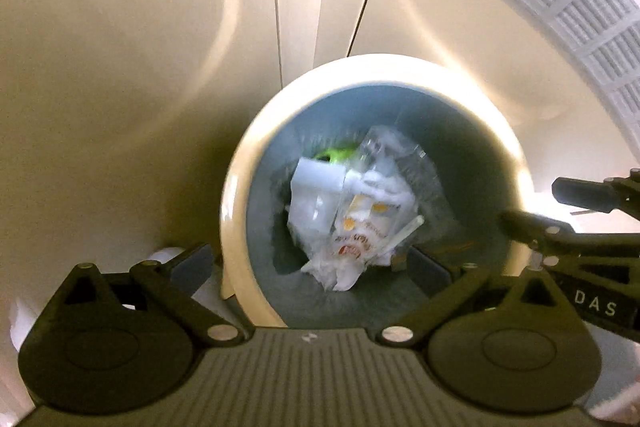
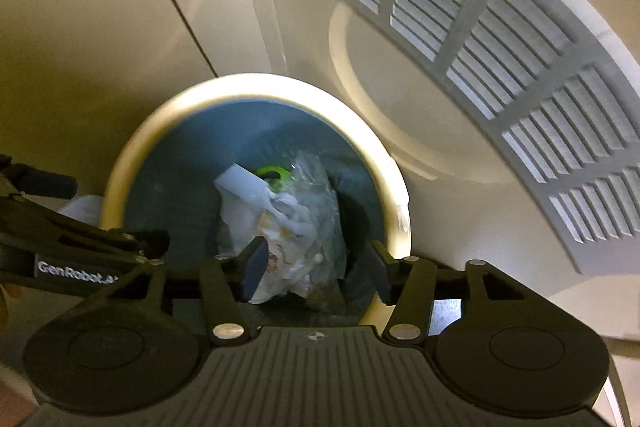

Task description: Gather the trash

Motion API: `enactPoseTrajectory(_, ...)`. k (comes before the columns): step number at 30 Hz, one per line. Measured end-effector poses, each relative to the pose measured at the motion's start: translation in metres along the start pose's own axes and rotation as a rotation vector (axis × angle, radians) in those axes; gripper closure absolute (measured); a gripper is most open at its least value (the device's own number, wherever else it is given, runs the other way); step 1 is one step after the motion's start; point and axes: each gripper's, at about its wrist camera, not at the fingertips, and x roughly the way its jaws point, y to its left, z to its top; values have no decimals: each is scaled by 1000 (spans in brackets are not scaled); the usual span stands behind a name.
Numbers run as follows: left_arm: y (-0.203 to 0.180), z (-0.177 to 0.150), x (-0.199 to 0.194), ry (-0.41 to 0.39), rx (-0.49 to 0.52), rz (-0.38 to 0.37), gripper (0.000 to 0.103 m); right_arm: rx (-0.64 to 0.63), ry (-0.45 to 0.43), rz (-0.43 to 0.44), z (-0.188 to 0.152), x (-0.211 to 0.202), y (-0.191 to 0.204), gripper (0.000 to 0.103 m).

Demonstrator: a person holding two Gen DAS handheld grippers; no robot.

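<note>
Both the left gripper (image 1: 310,267) and right gripper (image 2: 316,273) are held with jaws open and empty above the trash bin (image 1: 256,155), where crumpled wrappers (image 1: 352,227) are piled.

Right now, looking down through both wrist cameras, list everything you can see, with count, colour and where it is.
Trash bin: one, cream rim, grey-blue inside, on the floor below both grippers.
Trash pile: one heap, white paper, clear plastic, a printed wrapper, at the bin's bottom.
Green item: one, bright green, under the pile's far edge.
Vent grille: one, white, slatted, to the right of the bin.
Floor: cream, around the bin.
Left gripper: black, open, empty, over the bin.
Right gripper: black, open, empty, over the bin.
</note>
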Motion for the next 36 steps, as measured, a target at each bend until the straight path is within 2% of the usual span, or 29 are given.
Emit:
enactPoseTrajectory(8, 1, -36, -64, -130, -35, -32, 0, -32, -167, 5, -27, -69, 3, 31)
enactPoseTrajectory(10, 1, -45, -73, -149, -47, -31, 0, -45, -207, -4, -35, -81, 5, 28)
enactPoseTrajectory(17, 0, -65, -92, -182, -68, 7, 0, -73, -300, -28, -61, -114, 12, 27)
enactPoseTrajectory(24, -5, -71, -109, -254, -47, 58, 0, -98, -359, -50, -77, -132, 16, 24)
enactPoseTrajectory(36, -14, -71, -119, -269, 6, 60, 0, -91, -386, -64, -85, -140, 15, 23)
